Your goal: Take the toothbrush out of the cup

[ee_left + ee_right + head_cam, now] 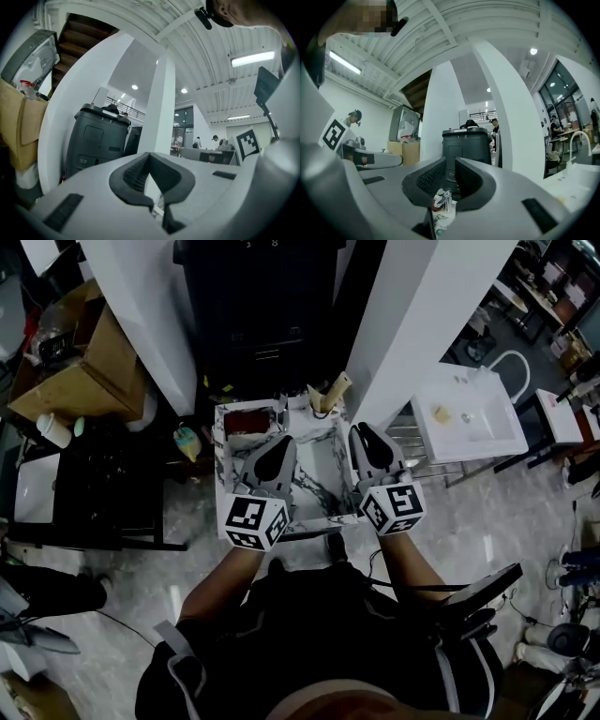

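In the head view a small marble-patterned washstand [323, 486] lies ahead of me. At its back edge stands a pale cup [322, 403] with a beige toothbrush handle [338, 385] leaning out to the right. My left gripper [282, 442] hovers over the stand's left half, its jaws shut on nothing [149, 157]. Over the right half is my right gripper [361, 431], a short way in front of the cup. Its jaws [450, 165] stand a little apart with nothing between the pads; a chrome tap [447, 200] shows through the gap.
A dark red box [247, 420] sits at the stand's back left. Behind it stands a tall black bin [262, 306] between two white pillars. A white basin [473, 416] is at the right, with cardboard boxes [89, 371] and a black rack [103, 488] at the left.
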Demonstrator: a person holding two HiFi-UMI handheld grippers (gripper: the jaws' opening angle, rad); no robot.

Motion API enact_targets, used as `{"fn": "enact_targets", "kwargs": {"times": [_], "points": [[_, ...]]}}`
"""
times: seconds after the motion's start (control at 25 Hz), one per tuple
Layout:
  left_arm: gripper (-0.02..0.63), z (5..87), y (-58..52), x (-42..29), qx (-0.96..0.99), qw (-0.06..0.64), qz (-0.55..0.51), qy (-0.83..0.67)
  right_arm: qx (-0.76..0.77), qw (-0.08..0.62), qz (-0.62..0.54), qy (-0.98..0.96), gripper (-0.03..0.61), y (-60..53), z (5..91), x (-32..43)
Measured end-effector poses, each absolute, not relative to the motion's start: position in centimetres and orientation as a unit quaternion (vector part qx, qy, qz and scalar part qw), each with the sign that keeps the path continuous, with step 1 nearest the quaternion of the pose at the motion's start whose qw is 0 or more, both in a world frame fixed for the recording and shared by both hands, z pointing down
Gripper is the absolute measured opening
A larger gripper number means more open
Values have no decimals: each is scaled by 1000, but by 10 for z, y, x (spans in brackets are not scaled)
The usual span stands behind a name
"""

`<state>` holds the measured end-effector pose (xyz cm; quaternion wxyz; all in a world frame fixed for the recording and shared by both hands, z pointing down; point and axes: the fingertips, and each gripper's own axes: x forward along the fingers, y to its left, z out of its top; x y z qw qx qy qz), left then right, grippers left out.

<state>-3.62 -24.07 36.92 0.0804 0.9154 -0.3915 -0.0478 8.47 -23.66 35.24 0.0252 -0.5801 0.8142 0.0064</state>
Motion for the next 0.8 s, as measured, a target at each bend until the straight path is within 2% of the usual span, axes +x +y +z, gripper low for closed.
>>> {"fn": "enact_targets", "kwargs": {"times": [0.4,0.8], "points": [[0,375,-277,14,894,81,-35,-440,-541,31,-12,840,101,-296,362,144],[0,403,-310,44,871,93,-10,-482,-509,25,-53,859,138,-351,397,172]]}}
